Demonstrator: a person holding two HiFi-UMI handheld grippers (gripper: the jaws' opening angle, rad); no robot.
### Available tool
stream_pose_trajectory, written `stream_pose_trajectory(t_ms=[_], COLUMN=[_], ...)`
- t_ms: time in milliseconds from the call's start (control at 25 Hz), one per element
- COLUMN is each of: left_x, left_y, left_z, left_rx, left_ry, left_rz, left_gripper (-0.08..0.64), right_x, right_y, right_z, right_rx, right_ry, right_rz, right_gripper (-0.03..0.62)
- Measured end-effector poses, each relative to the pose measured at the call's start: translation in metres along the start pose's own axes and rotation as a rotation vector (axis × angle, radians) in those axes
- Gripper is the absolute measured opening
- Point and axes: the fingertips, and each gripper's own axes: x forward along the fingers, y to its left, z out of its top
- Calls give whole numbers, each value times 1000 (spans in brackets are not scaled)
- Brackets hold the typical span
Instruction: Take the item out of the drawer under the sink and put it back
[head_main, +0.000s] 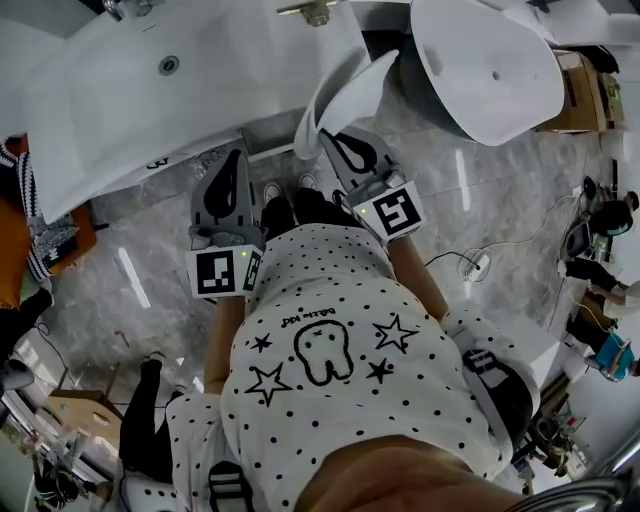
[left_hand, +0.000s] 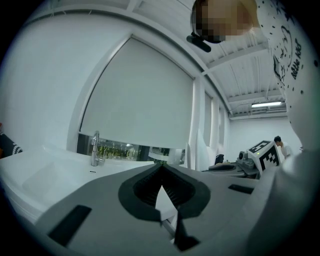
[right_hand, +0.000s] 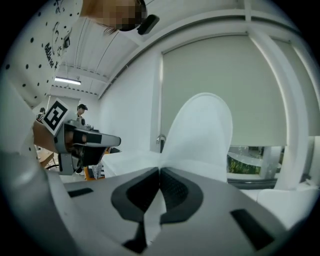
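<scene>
My right gripper (head_main: 334, 138) (right_hand: 160, 171) is shut on a white, flat, rounded item (head_main: 340, 92) (right_hand: 201, 134), which stands up from its tips in front of the white sink (head_main: 110, 100). The same item (left_hand: 201, 150) shows as a tall white shape in the left gripper view. My left gripper (head_main: 237, 157) (left_hand: 161, 167) is beside it on the left, jaws meeting at the tips. A white sliver shows in the gap behind those tips; I cannot tell what it is. The drawer under the sink is hidden below the counter's edge.
The sink has a drain (head_main: 169, 65) and a chrome faucet (left_hand: 95, 149). A big white oval basin (head_main: 490, 65) stands to the right, with a cardboard box (head_main: 585, 95) beyond it. A cable (head_main: 480, 262) lies on the marble floor. Other people (head_main: 605, 225) are at the right edge.
</scene>
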Motion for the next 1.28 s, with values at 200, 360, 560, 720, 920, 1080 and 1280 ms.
stream_pose_trajectory(t_ms=[200,360,560,720,920,1080,1280], left_x=[1,-3,-6,-4,-2,0,6], left_y=[-9,-13,-16,-15,-18,-21,-25], left_z=[0,-10,-18,-18,-21,-22,-21], left_rx=[3,5,-1,-8,-34,-28,-4], left_ry=[1,20,26,24,27,29,29], left_rz=[10,13,16,9,3,-10,-29], left_gripper=[5,5,5,5,5,5,5], right_x=[-16,-23,-30,-30,-31,-31,-26], right_y=[-9,-8,-7,-5,-3,-1,8], right_z=[-1,-10,-19,-21,-23,-25,-25], right_rx=[47,73,62,63,49,31,13], right_ry=[-22,-32,-21,-15,-8,12,24], right_rz=[-19,-38,-56,-62,-62,-67,-42], right_gripper=[15,15,15,15,15,15,15])
